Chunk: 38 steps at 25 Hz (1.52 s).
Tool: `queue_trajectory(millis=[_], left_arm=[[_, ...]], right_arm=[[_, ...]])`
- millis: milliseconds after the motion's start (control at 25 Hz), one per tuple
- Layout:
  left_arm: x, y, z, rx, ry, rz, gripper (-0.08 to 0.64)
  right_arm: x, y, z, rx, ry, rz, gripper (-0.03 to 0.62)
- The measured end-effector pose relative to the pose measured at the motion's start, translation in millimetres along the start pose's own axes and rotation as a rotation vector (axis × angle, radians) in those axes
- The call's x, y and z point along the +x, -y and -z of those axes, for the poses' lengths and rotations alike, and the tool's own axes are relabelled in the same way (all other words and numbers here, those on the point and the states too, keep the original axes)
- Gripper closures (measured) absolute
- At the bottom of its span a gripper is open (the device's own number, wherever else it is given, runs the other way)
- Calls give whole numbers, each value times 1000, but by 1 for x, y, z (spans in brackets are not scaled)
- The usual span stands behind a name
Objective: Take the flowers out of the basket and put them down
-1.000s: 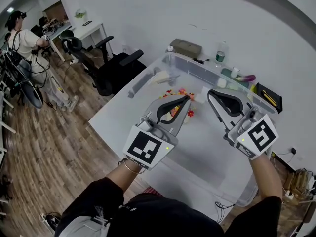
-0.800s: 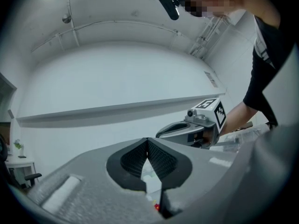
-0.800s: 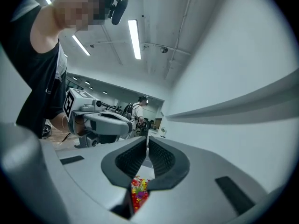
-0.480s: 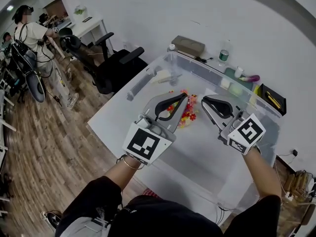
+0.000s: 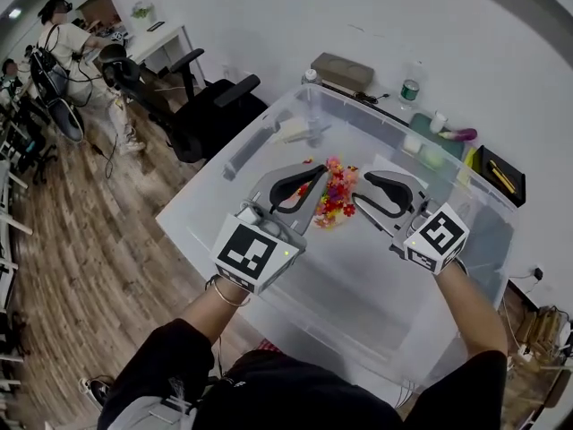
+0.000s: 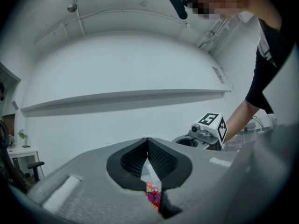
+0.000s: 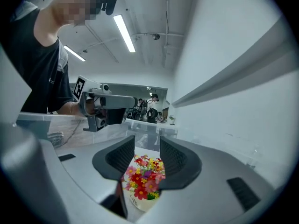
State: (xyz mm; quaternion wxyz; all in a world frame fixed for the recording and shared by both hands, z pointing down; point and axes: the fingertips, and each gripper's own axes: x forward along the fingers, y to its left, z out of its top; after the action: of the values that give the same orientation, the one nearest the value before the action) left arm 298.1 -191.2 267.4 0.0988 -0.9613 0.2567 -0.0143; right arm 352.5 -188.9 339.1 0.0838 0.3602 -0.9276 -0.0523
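Reached into the clear basket [image 5: 258, 134] with both tools. Kept the left gripper [image 5: 318, 176] clenched on nothing, tips pressed together. Had just been opening the right gripper [image 5: 361, 192], so left it released, jaws apart and pads pressing on nothing.

Found the flowers [image 7: 144, 176] standing upright on the basket floor between the two grippers, just beside the left tips and just ahead of the right ones. From the right gripper view, saw them framed in the gap between the jaws, a little below and beyond the tips, not yet inside the grip. From the left gripper view, glimpsed only a sliver of them through the slit under the closed jaws.

Judged the bunch light and easy to tip over. Took the small red, pink and yellow blooms [image 7: 140, 169] for soft and easy to crush, so no place for a squeeze. Reckoned the little white pot [image 7: 140, 203] under them stiffer, possibly smooth, and the better hold: across its sides, low, with a gentle close. Could not tell from these views whether the pot was hard or thin-walled.
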Motion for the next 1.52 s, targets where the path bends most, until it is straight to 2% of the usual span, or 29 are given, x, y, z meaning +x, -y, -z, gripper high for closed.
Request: queue_trajectory(millis=[160, 280, 640, 1080, 1520], left_arm=[[0, -4, 4, -34, -12, -9, 554], [-3, -9, 7, -58, -21, -28, 554], [1, -4, 10, -22, -35, -26, 554], [4, 1, 10, -48, -39, -5, 554], [3, -1, 11, -84, -38, -5, 554]], right_arm=[[2, 6, 15, 46, 8, -11, 370], [7, 6, 34, 2, -42, -16, 344], [16, 14, 105, 68, -179, -31, 264], [30, 10, 153, 141, -228, -60, 236], [44, 13, 188, 128, -270, -106, 222]])
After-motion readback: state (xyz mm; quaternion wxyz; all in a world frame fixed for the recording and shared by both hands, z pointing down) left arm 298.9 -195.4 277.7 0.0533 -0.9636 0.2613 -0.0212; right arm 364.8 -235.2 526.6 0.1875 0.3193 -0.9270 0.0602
